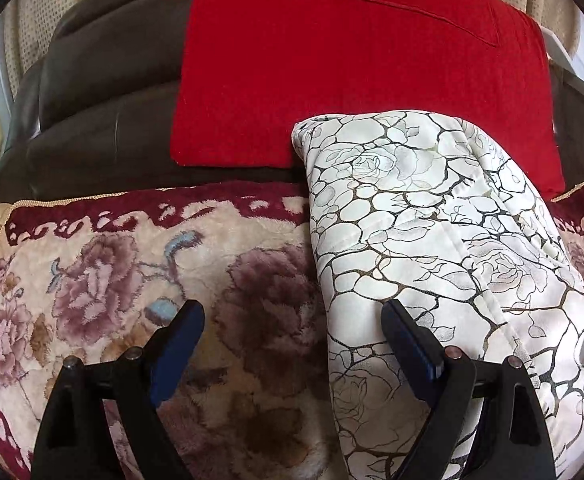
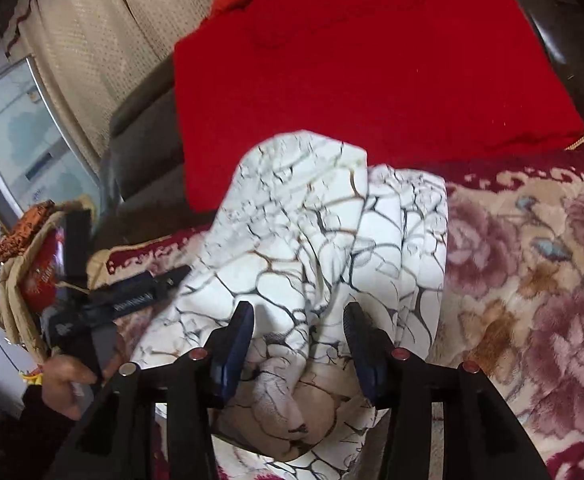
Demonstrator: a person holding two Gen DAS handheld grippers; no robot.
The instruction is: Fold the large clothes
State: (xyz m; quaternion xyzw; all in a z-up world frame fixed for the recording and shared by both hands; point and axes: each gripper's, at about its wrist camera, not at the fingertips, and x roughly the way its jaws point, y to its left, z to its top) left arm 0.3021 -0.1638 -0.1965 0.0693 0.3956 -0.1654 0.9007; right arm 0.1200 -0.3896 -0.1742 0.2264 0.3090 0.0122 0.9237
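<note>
Plush floral blanket (image 1: 104,264) in cream, mauve and dark red covers the seat of a dark brown leather sofa (image 1: 104,92), and a red cushion (image 1: 331,60) leans against the sofa's backrest. On the blanket lies the garment to be folded, a white cloth with a dark crackle-and-rose print (image 1: 431,220); it is gathered into a thick, partly folded bundle whose far end rests against the lower edge of the red cushion. Seen from the left wrist, the left gripper (image 1: 292,344) stands with its jaws wide apart and nothing between them: its left finger hangs over the bare blanket and its right finger over the near edge of the printed cloth, though whether that finger touches the fabric cannot be told. Seen from the right wrist, the right gripper (image 2: 297,344) has its jaws partly apart, straddling a raised, rumpled fold of the same cloth (image 2: 315,240); the fabric sits between the blue pads (image 2: 234,354), but they do not appear to press on it. At the left edge of that view, the other gripper's body and the hand (image 2: 66,380) holding it are visible just beside the bundle. Beige dotted curtains (image 2: 92,40) hang behind the sofa.
</note>
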